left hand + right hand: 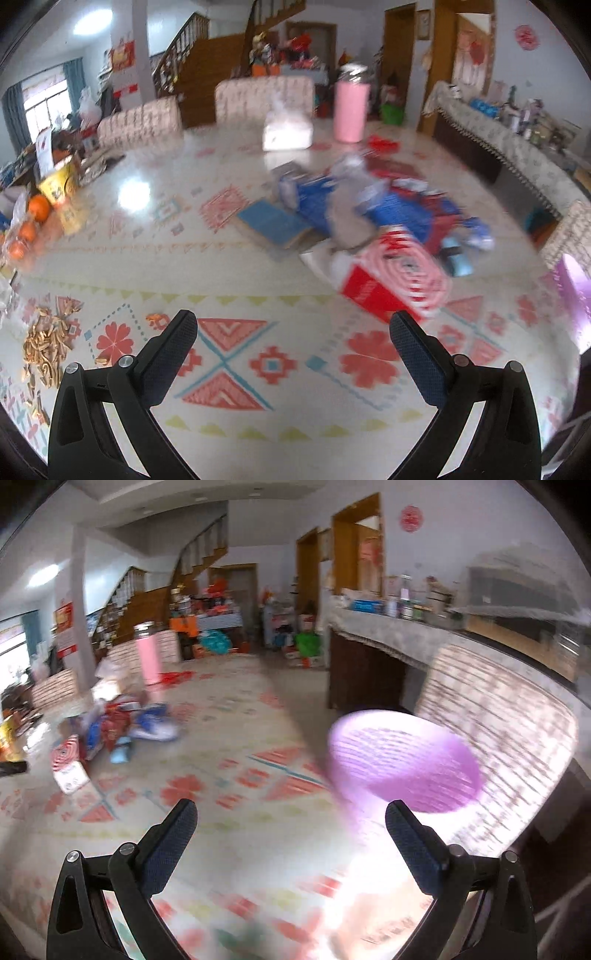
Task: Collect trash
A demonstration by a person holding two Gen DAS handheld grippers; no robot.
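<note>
A pile of trash lies on the patterned table: a red and white spiral-print box (399, 284), blue and red wrappers (391, 203) and a flat blue carton (273, 221). My left gripper (293, 328) is open and empty, low over the table in front of the pile. In the right wrist view the same pile (110, 731) lies far to the left. My right gripper (290, 816) is open and empty. A purple mesh basket (402, 760) stands just beyond its right finger at the table's right edge. It also shows at the right edge of the left wrist view (572, 284).
A pink bottle (351, 107) and a white tissue box (288, 131) stand at the far side. Seed shells (48, 339) and oranges in a bag (33, 218) lie at the left. Patterned chairs (264, 96) ring the table; one chair back (495, 734) stands behind the basket.
</note>
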